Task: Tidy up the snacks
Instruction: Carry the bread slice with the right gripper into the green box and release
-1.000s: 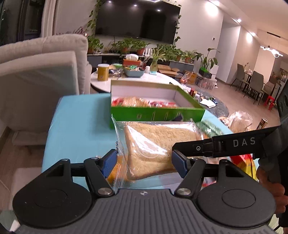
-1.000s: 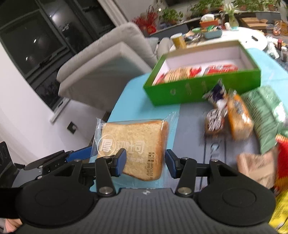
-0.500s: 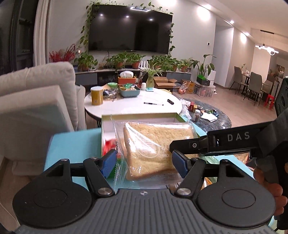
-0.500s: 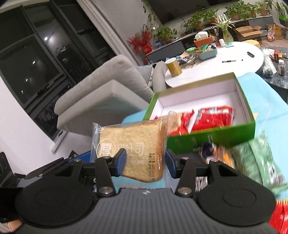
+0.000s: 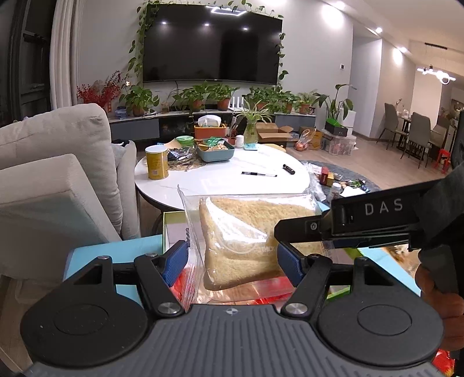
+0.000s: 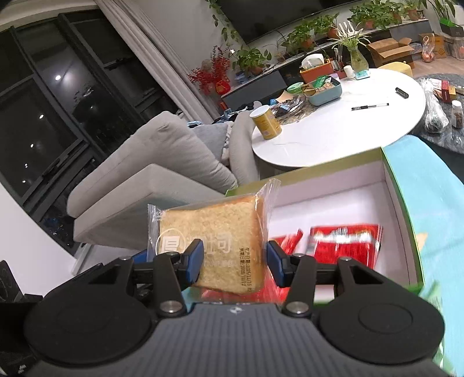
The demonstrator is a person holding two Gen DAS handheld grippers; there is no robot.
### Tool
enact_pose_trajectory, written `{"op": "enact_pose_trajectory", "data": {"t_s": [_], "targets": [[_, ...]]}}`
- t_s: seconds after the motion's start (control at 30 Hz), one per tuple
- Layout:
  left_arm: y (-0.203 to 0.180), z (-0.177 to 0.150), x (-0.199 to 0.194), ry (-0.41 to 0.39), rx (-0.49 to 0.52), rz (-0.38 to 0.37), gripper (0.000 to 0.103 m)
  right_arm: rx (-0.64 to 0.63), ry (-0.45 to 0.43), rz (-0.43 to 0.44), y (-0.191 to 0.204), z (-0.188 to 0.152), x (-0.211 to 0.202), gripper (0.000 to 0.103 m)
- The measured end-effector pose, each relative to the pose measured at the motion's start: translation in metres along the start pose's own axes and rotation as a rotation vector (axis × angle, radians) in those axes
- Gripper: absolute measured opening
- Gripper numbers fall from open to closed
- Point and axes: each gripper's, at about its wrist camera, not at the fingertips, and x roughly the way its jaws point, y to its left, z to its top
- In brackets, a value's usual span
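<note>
Over the green box (image 6: 401,220), both jaws clamped on one wrapped bread slice (image 6: 214,246).

Warm ceiling spotlights (image 5: 333,21) brighten the room; fisheye edges bend, red packets (image 6: 345,243) smear with motion blur.

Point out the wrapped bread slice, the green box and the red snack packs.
wrapped bread slice (image 6: 220,240): right wrist view, middle of the slice's printed face.
green box (image 6: 390,185): right wrist view, its right inner wall.
red snack packs (image 6: 345,245): right wrist view, middle of the larger pack.
</note>
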Motion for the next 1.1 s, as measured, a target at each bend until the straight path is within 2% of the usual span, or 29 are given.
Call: {"op": "enact_pose_trajectory", "data": {"t_s": [0.37,0.6,0.67,0.7,0.73,1.1], "targets": [[0.025,0.003,0.066,0.067,-0.018,0.016,0.065,0.057,0.049,-0.025,-0.023,0.014,0.053,0.059],[0.038,0.0,0.091,0.09,-0.064,0.04,0.066,0.053,0.073,-0.048,-0.028,0.019,0.078,0.059],[0.039,0.001,0.094,0.093,-0.06,0.073,0.066,0.053,0.066,-0.062,-0.028,0.02,0.084,0.062],[0.038,0.0,0.094,0.089,-0.054,0.083,0.066,0.056,0.066,-0.094,-0.028,0.02,0.085,0.071],[0.039,-0.001,0.093,0.087,-0.05,0.083,0.066,0.059,0.054,-0.122,-0.029,0.02,0.083,0.076],[0.027,0.002,0.052,0.049,-0.045,0.069,0.071,-0.023,-0.005,-0.101,-0.007,0.019,0.029,0.077]]}}
